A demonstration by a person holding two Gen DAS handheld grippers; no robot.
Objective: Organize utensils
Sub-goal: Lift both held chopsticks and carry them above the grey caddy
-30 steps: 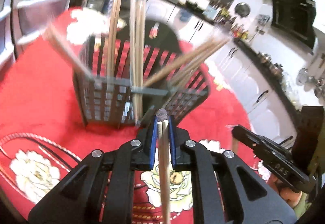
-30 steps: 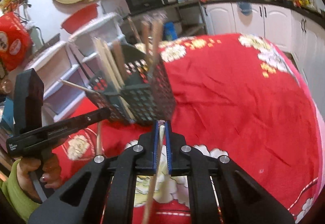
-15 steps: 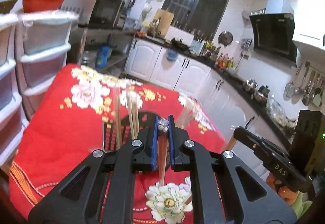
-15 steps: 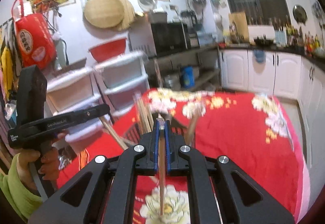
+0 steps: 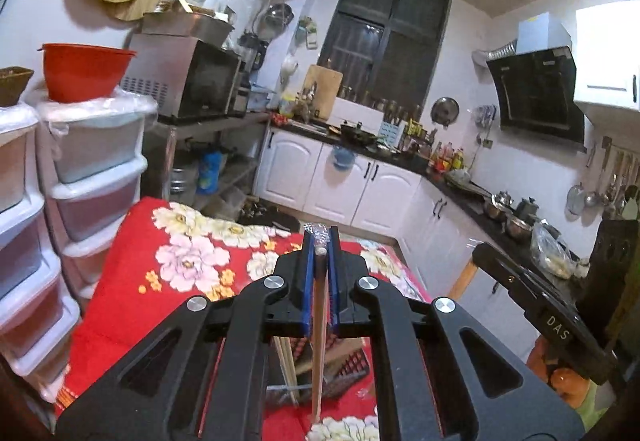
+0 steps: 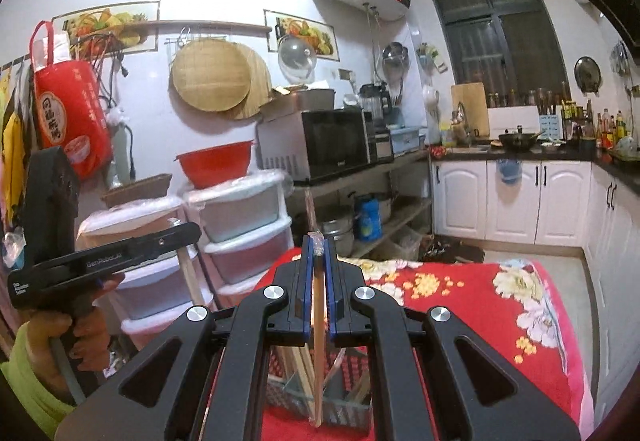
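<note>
While both cameras look across the kitchen from above the red floral cloth (image 5: 132, 281) covering the worktop, each gripper pinches a chopstick between its blue-lined fingers. The left gripper (image 5: 321, 241) is closed narrowly on a wooden chopstick (image 5: 319, 353) that hangs straight down from between the pads, its upper end just showing at the fingertips and its lower tip ending low in the view, over the cloth in front of the black mesh utensil basket (image 5: 344, 373). More chopsticks (image 5: 289, 365) stand leaning inside that basket, under the gripper body. In the right wrist view, the right gripper (image 6: 319, 245) is likewise clamped narrowly on a second chopstick (image 6: 318, 361), held upright, with its lower end reaching down in front of the basket (image 6: 344, 411); whether the tip is inside a compartment or just before the wall cannot be told. Several chopsticks (image 6: 298, 365) lean in the basket behind it. At the left of that view a hand (image 6: 76, 329) grips the handle of the other tool. Stacked plastic drawers (image 6: 244, 225) stand beside the worktop, with a red bowl (image 6: 216, 163) on top.
</note>
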